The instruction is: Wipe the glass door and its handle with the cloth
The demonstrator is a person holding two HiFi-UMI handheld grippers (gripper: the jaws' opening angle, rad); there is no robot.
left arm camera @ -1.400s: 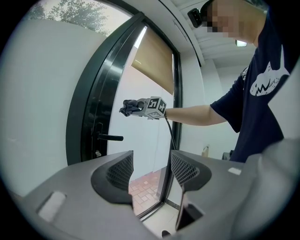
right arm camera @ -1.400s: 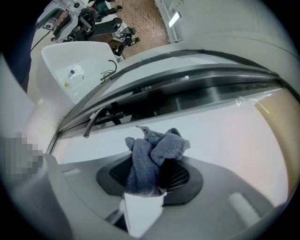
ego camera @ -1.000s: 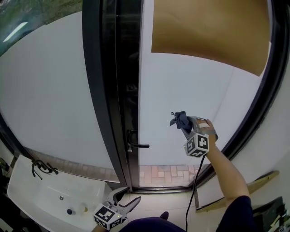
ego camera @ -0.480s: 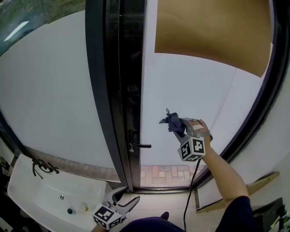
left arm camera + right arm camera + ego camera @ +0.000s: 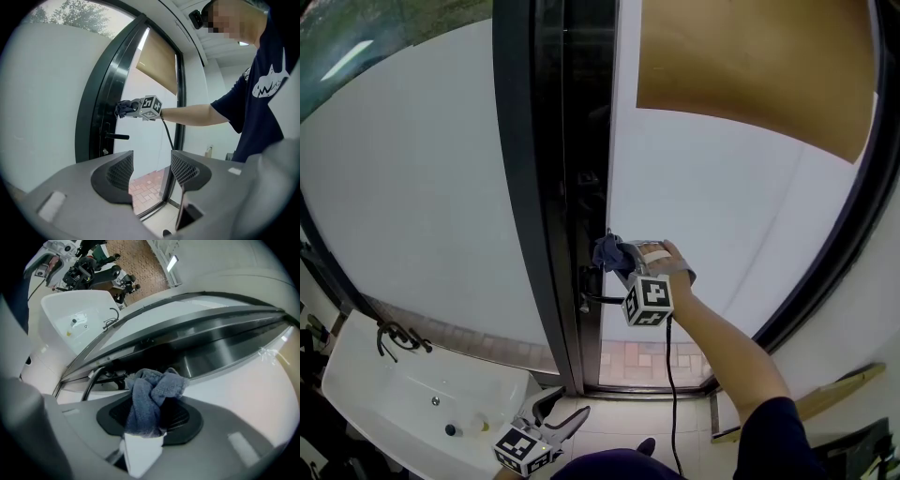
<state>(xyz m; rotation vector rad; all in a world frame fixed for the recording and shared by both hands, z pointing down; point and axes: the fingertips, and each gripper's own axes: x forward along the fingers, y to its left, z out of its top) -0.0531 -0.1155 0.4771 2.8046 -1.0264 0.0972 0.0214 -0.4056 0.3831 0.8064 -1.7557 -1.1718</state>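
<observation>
A frosted glass door in a black frame fills the wall. A tan blind hangs high above the handle, and a white sink sits low to the handle's left. The blue cloth is bunched between the jaws of the right tool, which pinch it just above the handle at the door's edge; whether it touches is unclear. The right hand holds that tool out, with the forearm stretched toward the door. The left tool hangs well below the handle, jaws spread and empty.
</observation>
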